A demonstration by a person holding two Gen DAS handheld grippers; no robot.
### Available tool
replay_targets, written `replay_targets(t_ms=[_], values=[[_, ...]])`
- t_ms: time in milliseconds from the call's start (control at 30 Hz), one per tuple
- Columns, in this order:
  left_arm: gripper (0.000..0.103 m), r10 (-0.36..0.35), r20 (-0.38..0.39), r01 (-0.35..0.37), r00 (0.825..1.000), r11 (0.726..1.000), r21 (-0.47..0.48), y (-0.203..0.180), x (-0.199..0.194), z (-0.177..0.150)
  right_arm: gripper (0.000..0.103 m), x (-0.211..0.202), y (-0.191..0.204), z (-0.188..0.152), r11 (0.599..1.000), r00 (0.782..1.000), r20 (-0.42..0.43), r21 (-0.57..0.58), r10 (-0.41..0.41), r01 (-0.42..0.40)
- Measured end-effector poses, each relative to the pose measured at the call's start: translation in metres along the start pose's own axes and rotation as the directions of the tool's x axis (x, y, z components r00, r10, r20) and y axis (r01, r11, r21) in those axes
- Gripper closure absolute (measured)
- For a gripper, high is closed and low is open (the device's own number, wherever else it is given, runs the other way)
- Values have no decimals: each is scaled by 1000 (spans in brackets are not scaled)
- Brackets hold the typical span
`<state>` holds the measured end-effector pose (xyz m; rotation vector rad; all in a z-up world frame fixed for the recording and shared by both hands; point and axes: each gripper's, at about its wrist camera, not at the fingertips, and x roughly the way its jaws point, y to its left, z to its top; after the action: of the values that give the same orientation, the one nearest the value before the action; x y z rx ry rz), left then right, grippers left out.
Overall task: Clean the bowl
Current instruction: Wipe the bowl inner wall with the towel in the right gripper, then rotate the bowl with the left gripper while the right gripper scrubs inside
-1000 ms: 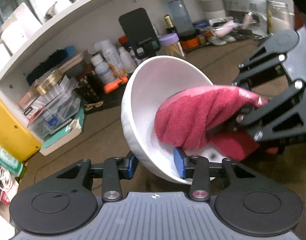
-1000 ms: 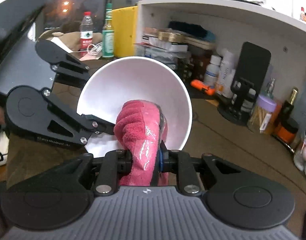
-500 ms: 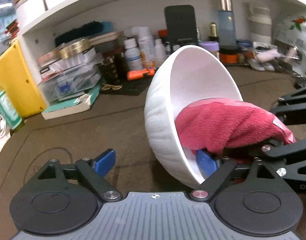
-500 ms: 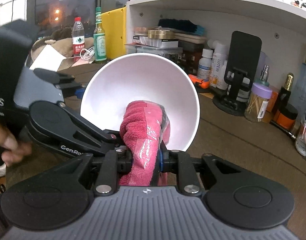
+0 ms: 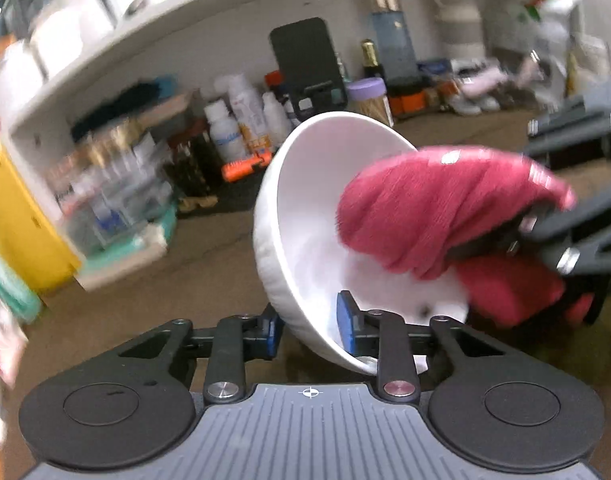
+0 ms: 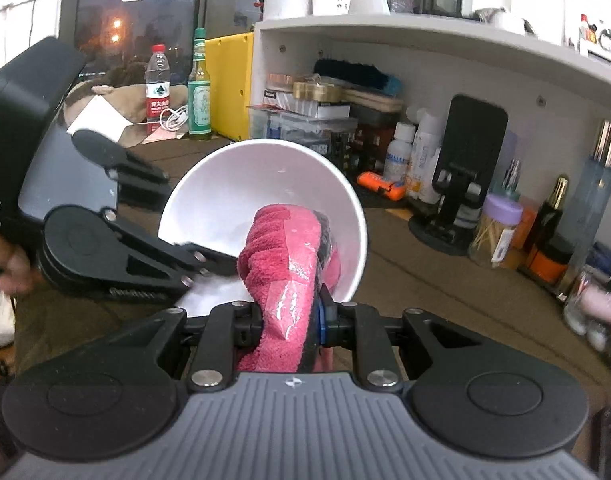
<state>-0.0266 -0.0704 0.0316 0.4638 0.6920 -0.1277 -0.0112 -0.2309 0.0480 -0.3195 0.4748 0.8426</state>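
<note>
Two tools meet above the counter [image 5: 153,320]: left tool [image 5: 307,322], jaws just closing, pinches the tilted white bowl [image 5: 305,208] at its rim; right tool [image 6: 289,316] clamps the red cloth [image 6: 281,264] inside it.

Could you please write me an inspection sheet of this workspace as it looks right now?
Surface: brown table, bare in front of the shelf.
Job's things: white bowl tilted on its side, opening toward the right gripper; red cloth pushed inside it.
Clutter: bottles, jars, a black phone stand and an orange tool line the shelf foot.
Grippers: left gripper has just been closing, its pads now on the bowl's rim wall; right gripper clamps the cloth.
Cables: white cord coiled beside the green bottle.
Surroundings: white shelf, yellow box, dark window behind.
</note>
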Motion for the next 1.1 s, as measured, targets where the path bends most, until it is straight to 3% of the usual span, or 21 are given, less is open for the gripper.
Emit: replay_targets(t_ms=[167,267,433,633,700,767,833,933,1000,1100], values=[[78,55,-23,-50,998,981,187,-3,-10,3,83,1,14,8,997,999,-44,-75,10,-13],[77,78,-16,-72,997,969,237,-11,-13,3,83,19,19,18,993,998,-62,-111,-33,26],[73,55,-31,-46,998,970,237,-11,-11,1,83,30,29,40,980,998,-12,-190,-55,52],[71,16,-39,-7,999,976,217,-2,-10,-4,83,21,58,40,909,996,19,-410,92,-76],[71,10,-34,-2,999,977,213,-1,-11,-5,83,20,54,37,918,997,-2,-391,74,-69],[70,9,-31,-2,999,979,204,0,-10,-5,83,24,35,28,956,999,-40,-292,-27,14],[69,5,-26,0,1000,983,186,-1,-10,-5,83,24,25,19,977,998,-54,-213,-29,16],[60,-4,-13,6,1000,990,142,-5,-9,-4,83,25,19,11,991,998,-59,-131,-22,14],[46,-6,-2,6,1000,996,84,-9,-9,-1,83,28,16,5,996,998,-61,-90,-34,28],[34,13,-1,-13,1000,1000,12,-13,-5,3,82,32,9,-4,999,997,-63,-38,-39,36]])
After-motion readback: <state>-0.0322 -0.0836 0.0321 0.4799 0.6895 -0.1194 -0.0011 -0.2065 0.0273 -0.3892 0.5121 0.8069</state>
